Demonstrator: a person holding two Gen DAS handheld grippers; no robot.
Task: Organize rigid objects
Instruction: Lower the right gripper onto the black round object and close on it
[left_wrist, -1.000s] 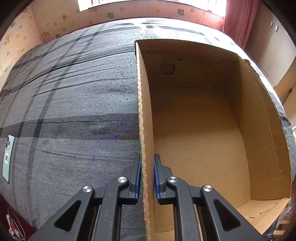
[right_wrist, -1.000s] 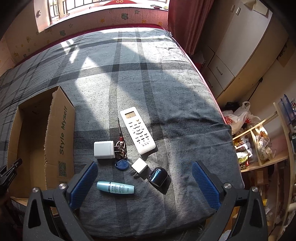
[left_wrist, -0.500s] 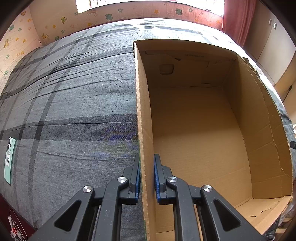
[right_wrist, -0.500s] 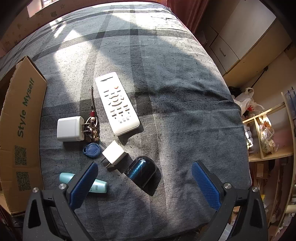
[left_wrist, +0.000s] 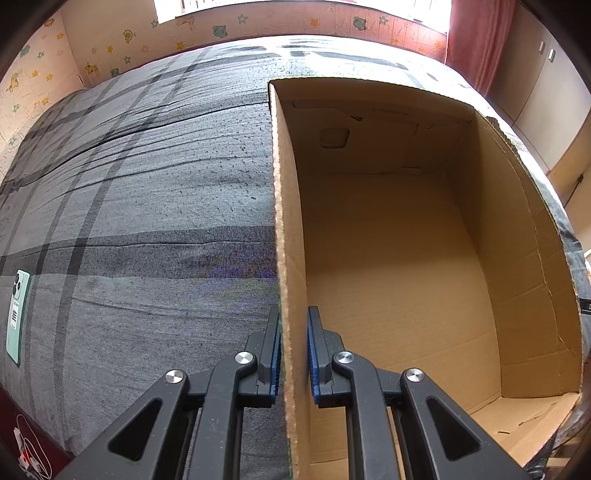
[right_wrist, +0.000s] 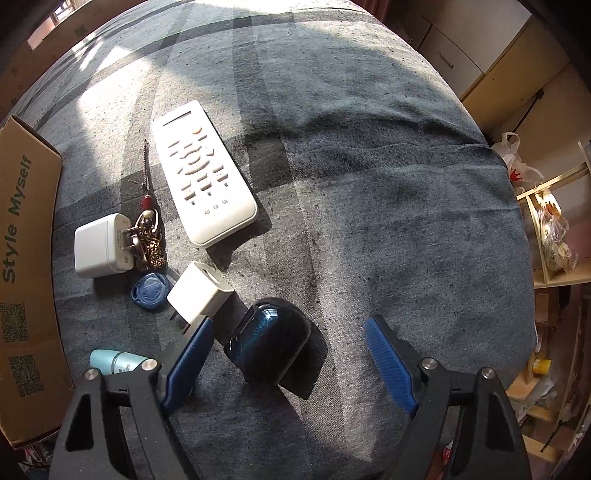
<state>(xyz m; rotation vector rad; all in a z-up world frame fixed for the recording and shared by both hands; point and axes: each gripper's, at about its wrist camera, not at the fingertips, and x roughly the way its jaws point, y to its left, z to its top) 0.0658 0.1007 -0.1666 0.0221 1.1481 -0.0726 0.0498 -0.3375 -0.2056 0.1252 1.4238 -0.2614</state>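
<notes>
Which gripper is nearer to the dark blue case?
Right. The right gripper is open around the dark blue case; the left gripper clamps the box wall, away from it.

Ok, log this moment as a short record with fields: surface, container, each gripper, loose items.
surface: grey plaid bedspread
container: open cardboard box, nothing visible inside
left gripper: jaws shut on the box's side wall
right gripper: jaws open, low over the dark blue case, not gripping it
loose items: white remote, large white charger, small white charger, blue key fob, brass charm on a chain, teal tube
off to the side: mint-green phone
</notes>
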